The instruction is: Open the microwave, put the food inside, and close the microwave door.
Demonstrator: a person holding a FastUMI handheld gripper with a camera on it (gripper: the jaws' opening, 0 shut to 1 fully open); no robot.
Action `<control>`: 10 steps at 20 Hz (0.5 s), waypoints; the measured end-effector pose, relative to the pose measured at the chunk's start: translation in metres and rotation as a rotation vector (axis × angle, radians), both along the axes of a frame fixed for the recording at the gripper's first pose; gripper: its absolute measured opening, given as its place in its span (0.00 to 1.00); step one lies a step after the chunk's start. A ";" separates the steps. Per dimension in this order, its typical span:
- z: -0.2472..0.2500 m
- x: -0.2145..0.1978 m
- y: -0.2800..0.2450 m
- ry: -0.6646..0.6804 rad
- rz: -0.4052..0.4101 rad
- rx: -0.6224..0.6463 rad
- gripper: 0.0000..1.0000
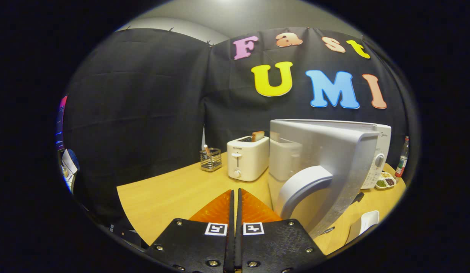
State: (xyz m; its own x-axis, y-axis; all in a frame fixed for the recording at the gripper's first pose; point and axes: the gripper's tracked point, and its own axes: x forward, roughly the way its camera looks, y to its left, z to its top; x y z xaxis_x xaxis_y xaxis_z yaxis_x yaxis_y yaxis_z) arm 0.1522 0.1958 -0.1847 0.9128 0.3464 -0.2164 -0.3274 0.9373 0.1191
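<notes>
Wooden table (162, 197) is spreading under our gripper (235, 201), whose fingers are lying pressed together with nothing between them. We are seeing the microwave (375, 151) just ahead and to the right, its door (333, 159) swinging open toward us, the curved handle (303, 185) right beside our fingers. Beyond them a toaster (247, 157) is holding a slice of bread (257, 135), next to a wire basket (211, 159).

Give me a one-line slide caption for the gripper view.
Closed gripper beside the swung-open microwave door, toaster behind on the wooden table.
</notes>
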 end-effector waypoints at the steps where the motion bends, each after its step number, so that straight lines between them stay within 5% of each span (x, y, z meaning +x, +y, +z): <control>1: -0.003 0.006 -0.019 0.003 -0.040 -0.006 0.01; 10: -0.008 0.073 -0.151 -0.008 -0.347 -0.067 0.01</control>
